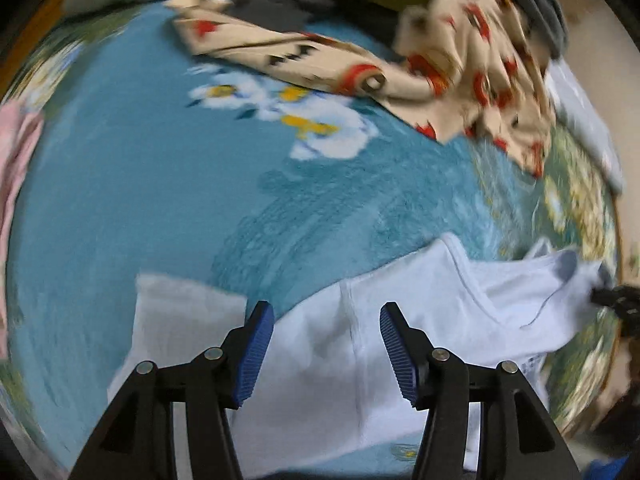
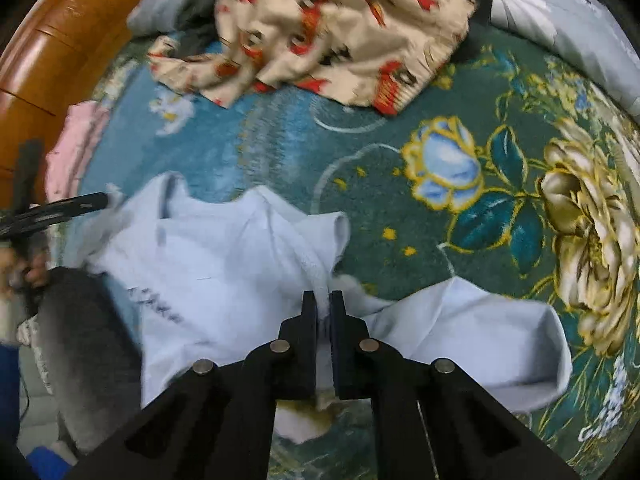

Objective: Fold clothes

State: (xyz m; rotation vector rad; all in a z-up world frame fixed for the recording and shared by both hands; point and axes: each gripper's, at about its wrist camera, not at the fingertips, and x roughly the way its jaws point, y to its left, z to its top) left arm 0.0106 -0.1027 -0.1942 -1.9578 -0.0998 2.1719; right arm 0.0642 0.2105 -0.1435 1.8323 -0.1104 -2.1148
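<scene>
A white T-shirt [image 1: 400,320] lies spread on a blue flowered blanket [image 1: 140,180]. My left gripper [image 1: 326,352] is open just above the shirt, its blue pads on either side of a seam, holding nothing. My right gripper [image 2: 323,312] is shut on a fold of the same white T-shirt [image 2: 224,264] and lifts that edge slightly. In the left wrist view the right gripper's tip [image 1: 616,300] shows at the shirt's far right edge. In the right wrist view the left gripper [image 2: 60,208] shows at the left by the shirt's other corner.
A cream garment with red prints [image 1: 440,60] lies crumpled at the back over a dark grey garment [image 1: 272,8]. A pink cloth [image 2: 76,140] lies at the left. A wooden bed frame [image 2: 52,48] borders the blanket. A pale pillow [image 2: 560,20] lies at back right.
</scene>
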